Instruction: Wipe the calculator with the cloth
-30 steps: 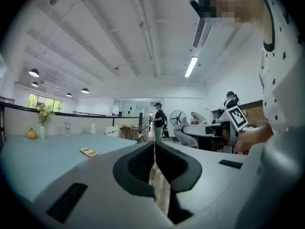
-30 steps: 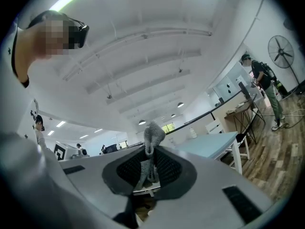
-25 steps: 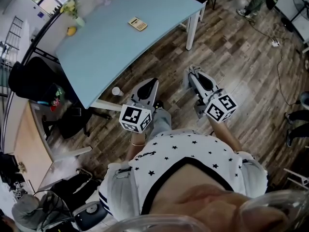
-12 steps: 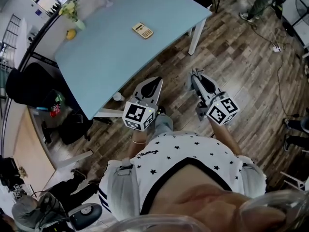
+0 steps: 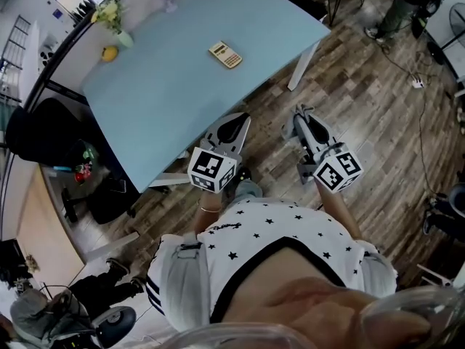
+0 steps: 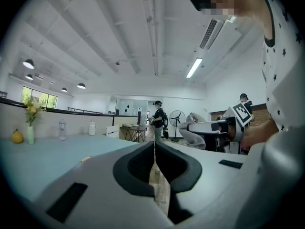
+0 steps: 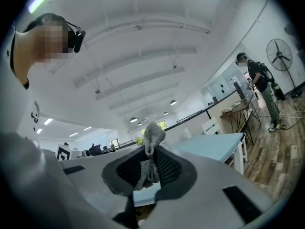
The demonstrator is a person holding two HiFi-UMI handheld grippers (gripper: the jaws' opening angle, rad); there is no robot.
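My left gripper (image 6: pixel 154 150) has its jaws pressed together with nothing between them, only a hairline slit between the dark pads. My right gripper (image 7: pixel 151 151) is clamped on a grey knitted cloth (image 7: pixel 153 135), whose bunched top pokes up past the jaw tips while the rest hangs down between the pads. In the head view the left gripper (image 5: pixel 235 121) and the right gripper (image 5: pixel 300 115) sit side by side, apart from each other, tips pointing away from the white star-print shirt (image 5: pixel 269 227). Both hover over the brown wood-plank floor (image 5: pixel 363 107), the left one just short of the near edge of the pale blue rectangular table (image 5: pixel 160 97). The small beige calculator (image 5: pixel 225 54) lies flat on that table, well apart from both grippers. Near the table's far left corner I see a yellow fruit (image 5: pixel 109 53) and a vase of flowers (image 5: pixel 114 19)
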